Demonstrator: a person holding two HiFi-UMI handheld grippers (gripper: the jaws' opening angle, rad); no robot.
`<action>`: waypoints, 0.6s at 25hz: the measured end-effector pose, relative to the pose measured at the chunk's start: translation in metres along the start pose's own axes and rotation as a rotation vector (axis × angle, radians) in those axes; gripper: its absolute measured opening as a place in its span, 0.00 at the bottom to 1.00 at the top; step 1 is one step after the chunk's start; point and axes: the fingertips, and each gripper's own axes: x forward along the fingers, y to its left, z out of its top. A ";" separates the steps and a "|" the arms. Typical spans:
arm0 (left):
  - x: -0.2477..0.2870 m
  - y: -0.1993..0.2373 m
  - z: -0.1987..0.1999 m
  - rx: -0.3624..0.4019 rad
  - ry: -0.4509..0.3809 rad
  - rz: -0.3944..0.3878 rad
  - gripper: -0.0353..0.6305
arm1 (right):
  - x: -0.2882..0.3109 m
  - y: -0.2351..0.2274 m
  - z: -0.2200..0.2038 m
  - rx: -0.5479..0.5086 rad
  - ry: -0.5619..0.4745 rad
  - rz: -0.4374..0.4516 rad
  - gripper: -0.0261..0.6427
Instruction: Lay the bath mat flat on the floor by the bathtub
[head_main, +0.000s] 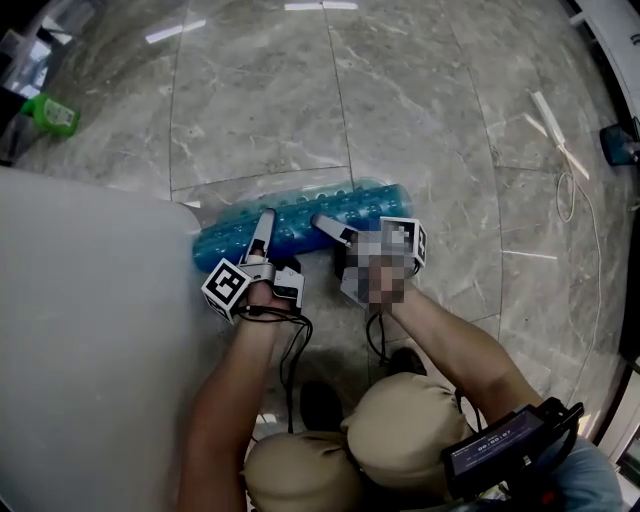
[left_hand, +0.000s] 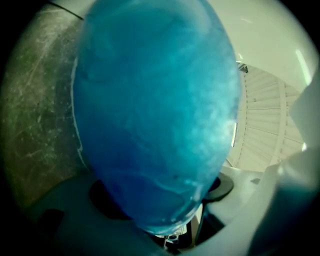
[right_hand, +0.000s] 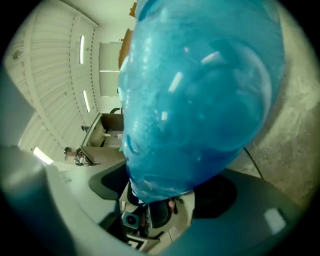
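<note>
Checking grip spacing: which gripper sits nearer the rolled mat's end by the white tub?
The left gripper: it's on the bath mat close to that end, while the right gripper sits about mid-roll.

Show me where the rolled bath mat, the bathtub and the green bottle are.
rolled bath mat (head_main: 300, 215), head view, bumpy top of the roll.
bathtub (head_main: 80, 340), head view, its white wall.
green bottle (head_main: 52, 115), head view, its body.

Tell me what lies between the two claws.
Only the rolled blue bath mat: in the head view it spans the gap from left claw to right claw.
</note>
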 end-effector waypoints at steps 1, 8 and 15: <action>0.001 0.002 0.001 0.001 0.004 0.013 0.58 | 0.001 0.000 -0.003 -0.013 0.035 -0.010 0.63; 0.003 0.010 0.000 -0.020 0.021 0.077 0.59 | -0.014 0.008 -0.037 0.028 0.277 -0.056 0.69; 0.003 0.007 0.000 -0.003 0.039 0.054 0.59 | -0.031 0.071 -0.027 -0.660 0.211 -0.169 0.20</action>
